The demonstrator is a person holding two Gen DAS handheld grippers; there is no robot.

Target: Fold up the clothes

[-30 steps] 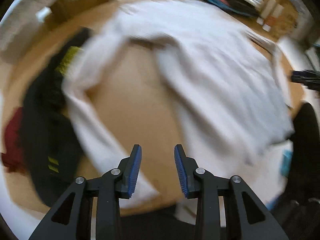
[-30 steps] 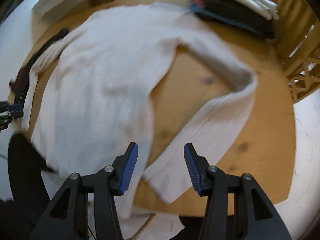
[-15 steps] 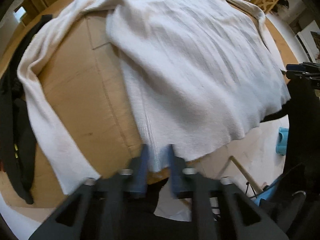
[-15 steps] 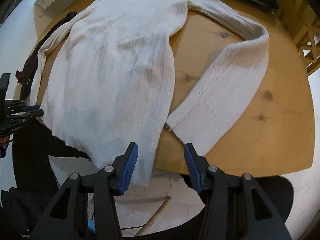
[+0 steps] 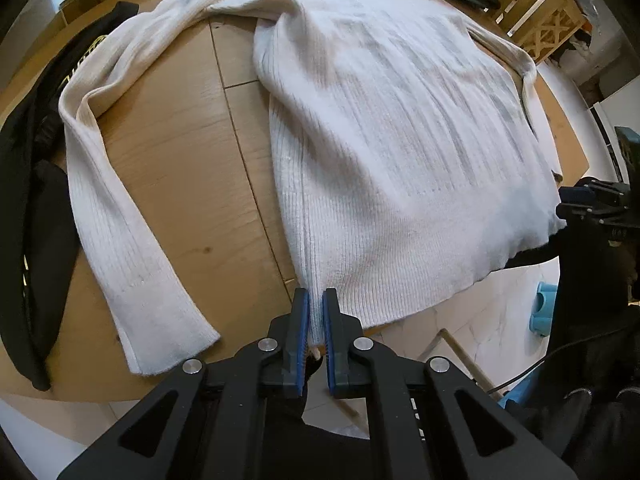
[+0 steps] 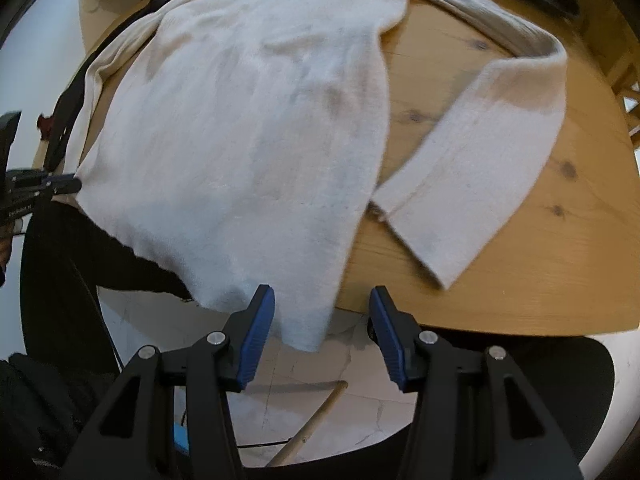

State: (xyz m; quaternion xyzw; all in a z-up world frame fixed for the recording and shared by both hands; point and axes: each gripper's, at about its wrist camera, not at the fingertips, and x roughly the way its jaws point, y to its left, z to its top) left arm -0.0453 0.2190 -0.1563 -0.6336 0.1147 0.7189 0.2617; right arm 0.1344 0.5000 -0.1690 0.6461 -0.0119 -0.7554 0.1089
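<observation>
A cream ribbed sweater [image 5: 384, 128] is spread flat over the wooden table [image 5: 176, 152], its hem hanging past the near edge at the bottom of both frames. The left tool [image 5: 315, 312] is pinched shut on the hem's corner. The right tool [image 6: 322, 320] is held wide open around the opposite hem corner, nothing gripped. Dark clothes [image 5: 28, 184] are piled at the left edge of the frame.

The sweater [image 5: 400, 152] is cream ribbed knit, soft and matt, slightly fuzzy at the hem. Under it, the table [image 5: 176, 168] is pale wood with visible grain and dark knots, a smooth satin finish. Beside the sweater, the left gripper [image 5: 316, 320] is matt black plastic with ridged blue pads [image 5: 305, 328] and shiny metal screws [image 5: 267, 345].
</observation>
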